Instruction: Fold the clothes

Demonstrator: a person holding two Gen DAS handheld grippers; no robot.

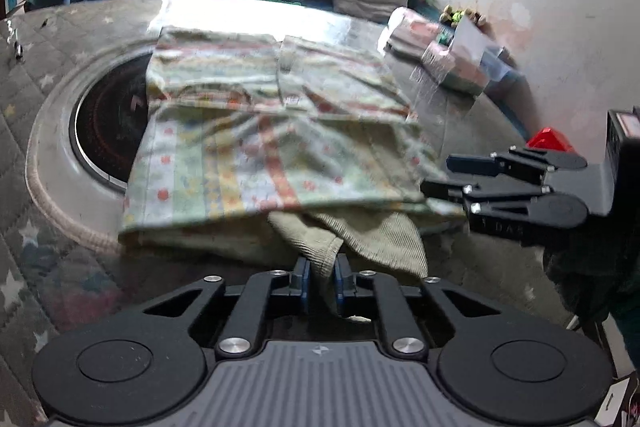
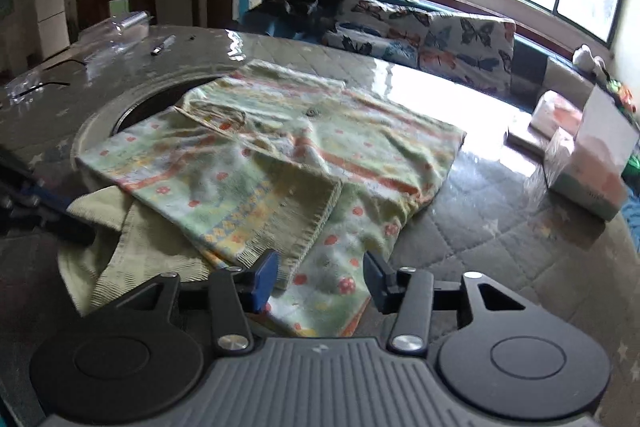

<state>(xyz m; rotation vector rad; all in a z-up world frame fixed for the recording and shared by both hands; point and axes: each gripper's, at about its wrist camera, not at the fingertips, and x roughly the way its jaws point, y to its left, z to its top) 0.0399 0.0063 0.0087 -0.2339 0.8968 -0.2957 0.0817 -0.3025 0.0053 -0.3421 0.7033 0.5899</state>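
Observation:
A pale green patterned garment (image 1: 272,131) lies partly folded on the round table (image 1: 60,75), over its dark centre plate. My left gripper (image 1: 321,281) is shut on a ribbed green cuff (image 1: 324,243) at the garment's near edge. In the right wrist view the same garment (image 2: 280,147) spreads ahead. My right gripper (image 2: 322,277) is open, its fingers either side of the garment's near corner (image 2: 332,291), with a folded sleeve end (image 2: 280,227) just ahead. The right gripper also shows in the left wrist view (image 1: 440,175) at the garment's right edge.
Tissue packs and a white box (image 2: 588,171) stand on the table's right side. A pen (image 2: 162,45) and clear plastic (image 2: 120,27) lie at the far left. A butterfly-print sofa (image 2: 432,39) is behind the table, under a window.

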